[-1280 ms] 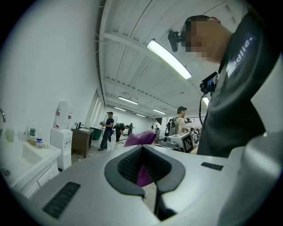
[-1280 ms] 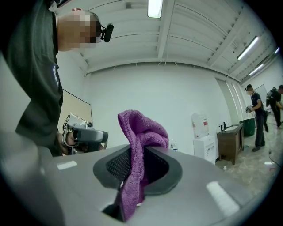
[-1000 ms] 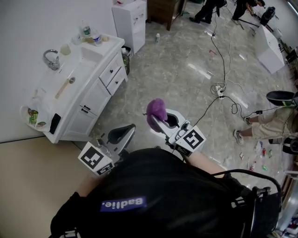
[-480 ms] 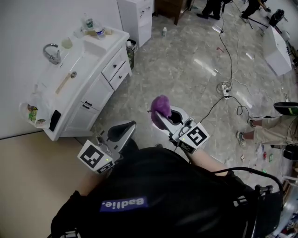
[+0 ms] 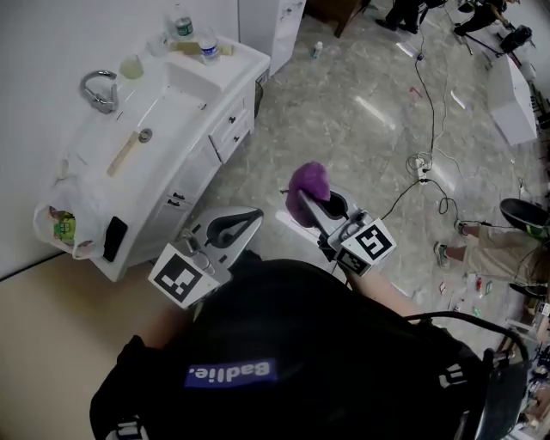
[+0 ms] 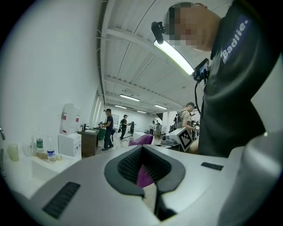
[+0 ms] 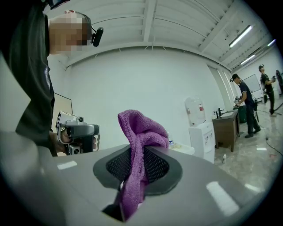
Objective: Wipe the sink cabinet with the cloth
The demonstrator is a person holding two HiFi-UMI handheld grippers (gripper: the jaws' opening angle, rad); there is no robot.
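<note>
- Two grippers sit low in the head view, above the person's dark top. The left gripper (image 5: pixel 232 225) is at centre left and the right gripper (image 5: pixel 314 199) is at centre.
- The right gripper's jaws pinch the purple cloth (image 7: pixel 140 132), which bunches above the tips and trails in a tail below them.
- The left gripper's jaws are pressed together and hold nothing. The purple showing past them in its own view is that same cloth, farther off.
- The white sink cabinet (image 5: pixel 202 168) stands in the upper left of the head view, well apart from both grippers, so wiping has probably not begun.
- The approach should bring the bunched end of the cloth onto the white surface first, not the jaw tips, with the pinch kept firm.
- The strokes should steer clear of the faucet (image 5: pixel 99 90), the bottles (image 5: pixel 181 21) at the cabinet's far corner and the plastic bag (image 5: pixel 60 225) hanging at its near end.
</note>
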